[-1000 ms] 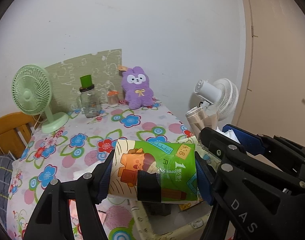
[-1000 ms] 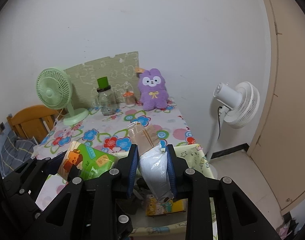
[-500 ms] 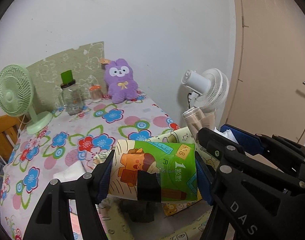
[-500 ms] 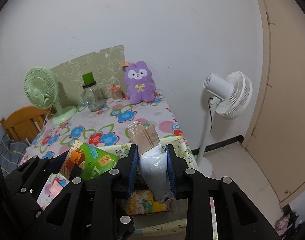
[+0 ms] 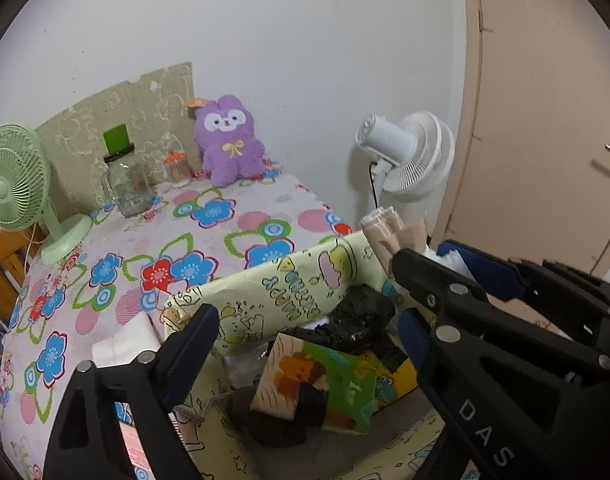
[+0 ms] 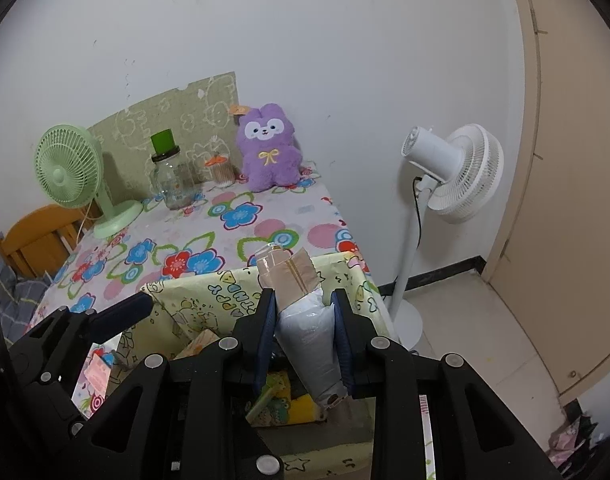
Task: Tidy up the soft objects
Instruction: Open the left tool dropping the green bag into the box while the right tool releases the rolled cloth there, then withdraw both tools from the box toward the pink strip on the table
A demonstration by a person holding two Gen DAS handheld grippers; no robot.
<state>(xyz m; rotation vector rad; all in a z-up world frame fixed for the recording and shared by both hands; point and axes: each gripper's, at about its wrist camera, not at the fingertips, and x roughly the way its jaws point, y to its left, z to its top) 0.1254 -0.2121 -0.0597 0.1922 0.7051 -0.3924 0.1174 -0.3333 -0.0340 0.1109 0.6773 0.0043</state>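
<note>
Left wrist view: the left gripper (image 5: 305,336) has just been opened wide, and the green pack (image 5: 317,388) lies below it in the yellow bin (image 5: 289,288). The grey pack (image 6: 309,340) is held tight by the right gripper (image 6: 303,336); it should be lowered inside before being let go.

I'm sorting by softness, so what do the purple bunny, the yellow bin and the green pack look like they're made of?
Purple bunny: plush fabric, by its fuzzy matte pile. Yellow bin: likely coated cloth, since its printed wall sags and creases. Green pack: glossy plastic film, probably over tissues, by its sheen and wrinkles.
</note>
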